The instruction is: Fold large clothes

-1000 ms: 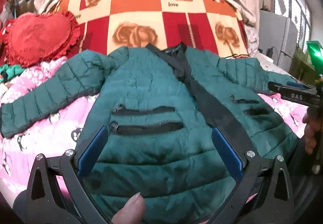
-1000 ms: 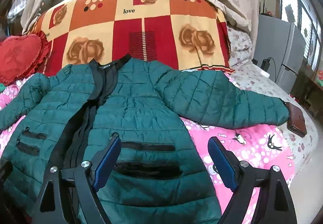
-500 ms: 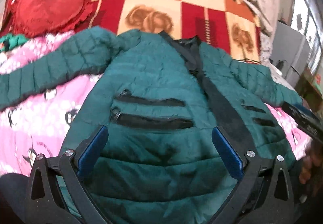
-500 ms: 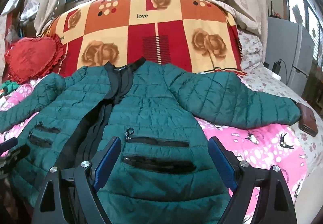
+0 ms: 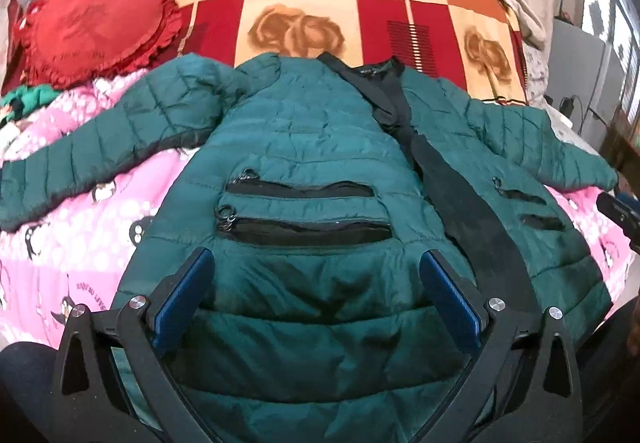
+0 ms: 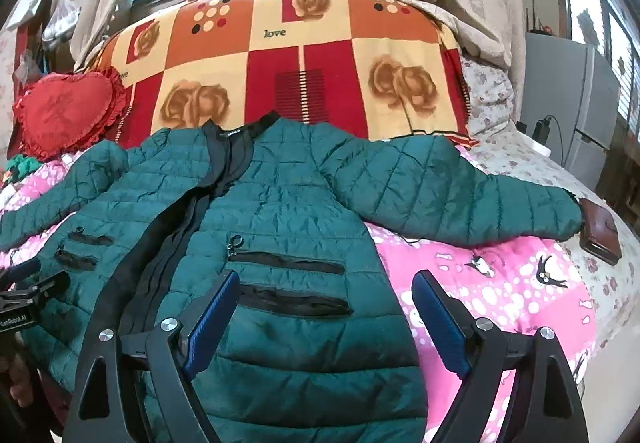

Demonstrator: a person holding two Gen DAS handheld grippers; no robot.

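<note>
A dark green quilted jacket [image 5: 312, 147] lies front up on the bed, sleeves spread to both sides, with a black zip placket and black pocket zips. It also shows in the right wrist view [image 6: 288, 203]. My left gripper [image 5: 316, 279] is open and empty, hovering over the jacket's left lower front near the hem. My right gripper [image 6: 326, 307] is open and empty over the jacket's right lower front and its side edge. The left gripper's body [image 6: 24, 307] shows at the left edge of the right wrist view.
The bed has a pink penguin sheet [image 6: 500, 283]. A red and orange rose blanket [image 6: 304, 55] is piled behind the jacket. A red heart cushion [image 5: 92, 31] lies at the back left. A brown wallet [image 6: 600, 231] lies by the right sleeve cuff. A grey cabinet [image 6: 576, 99] stands at right.
Both grippers have shifted slightly over the jacket's lower front and stay open. The thumb seen at the bottom of the left wrist view is gone. The jacket has not moved.
</note>
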